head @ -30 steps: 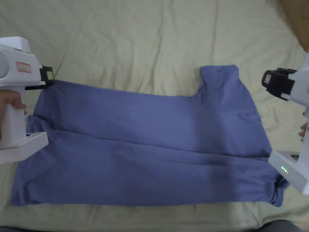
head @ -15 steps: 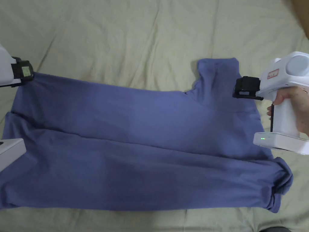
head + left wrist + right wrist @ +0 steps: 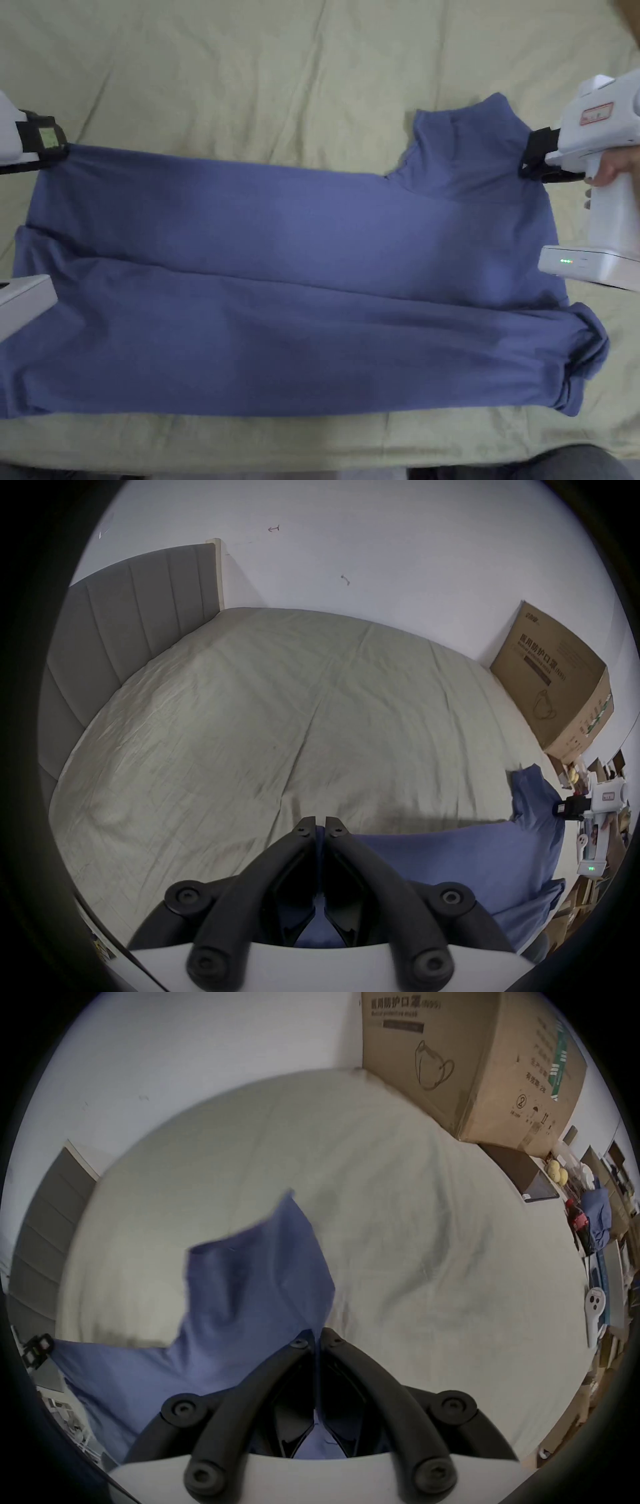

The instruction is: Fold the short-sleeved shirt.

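Right now we have the blue cotton short-sleeved shirt (image 3: 300,294) spread sideways on the pale green bed sheet (image 3: 250,75), one lengthwise fold already laid along its near half. Our left gripper (image 3: 320,826) has its jaws closed on the shirt's far hem corner; blue cloth is pinched between them in the left gripper view. Our right gripper (image 3: 316,1338) has its jaws closed on the shirt's far shoulder edge just beside the sleeve (image 3: 465,140), which sticks up past the shirt's far edge.

Risks, as we judge them: uneven pull between the two grips could skew the far edge and drag the near fold out of line; the thin pinch at either corner could slip; the loose sleeve may flop inside crooked.

Hard to tell: the shirt's hem end is cut off at the picture edge in the head view, the collar end is bunched, and how many layers each grip holds is unclear. A brown cardboard box (image 3: 467,1061) sits beyond the shirt's collar end.
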Action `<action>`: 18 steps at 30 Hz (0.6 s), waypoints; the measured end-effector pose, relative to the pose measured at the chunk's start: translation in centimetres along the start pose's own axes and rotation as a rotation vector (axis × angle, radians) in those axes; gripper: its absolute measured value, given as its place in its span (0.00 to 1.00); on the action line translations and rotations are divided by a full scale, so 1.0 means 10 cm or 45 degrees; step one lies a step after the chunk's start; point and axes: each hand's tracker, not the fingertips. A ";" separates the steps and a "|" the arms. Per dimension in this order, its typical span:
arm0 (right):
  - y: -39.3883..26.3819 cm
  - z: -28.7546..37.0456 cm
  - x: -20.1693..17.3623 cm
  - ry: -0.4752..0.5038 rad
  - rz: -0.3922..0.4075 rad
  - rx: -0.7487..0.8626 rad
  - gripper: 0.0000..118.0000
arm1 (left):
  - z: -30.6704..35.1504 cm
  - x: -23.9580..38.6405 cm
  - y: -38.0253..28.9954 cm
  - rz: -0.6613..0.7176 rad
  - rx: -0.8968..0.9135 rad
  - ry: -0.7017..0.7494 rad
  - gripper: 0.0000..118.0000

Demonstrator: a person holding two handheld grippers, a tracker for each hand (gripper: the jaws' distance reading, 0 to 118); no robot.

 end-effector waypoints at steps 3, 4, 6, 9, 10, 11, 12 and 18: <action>-0.11 0.39 0.02 0.048 0.032 0.098 0.00 | 0.20 -0.12 -0.03 0.039 0.026 -0.031 0.00; -0.17 0.52 0.03 0.052 0.048 0.127 0.00 | 0.27 -0.16 -0.06 0.055 0.036 -0.042 0.00; -0.30 0.76 0.07 0.061 0.056 0.162 0.00 | 0.41 -0.27 -0.13 0.075 0.055 -0.056 0.00; -0.56 1.08 0.17 0.080 0.046 0.213 0.00 | 0.62 -0.43 -0.28 0.095 0.078 -0.062 0.00; -0.66 1.17 0.21 0.086 0.035 0.223 0.00 | 0.68 -0.48 -0.35 0.106 0.084 -0.067 0.00; -0.78 1.25 0.26 0.103 0.009 0.241 0.00 | 0.73 -0.53 -0.43 0.116 0.084 -0.074 0.00; -0.89 1.31 0.31 0.114 -0.010 0.248 0.00 | 0.77 -0.58 -0.51 0.124 0.084 -0.078 0.00; -1.66 1.44 0.49 0.153 -0.125 0.244 0.00 | 0.85 -0.62 -1.21 0.177 0.026 -0.034 0.00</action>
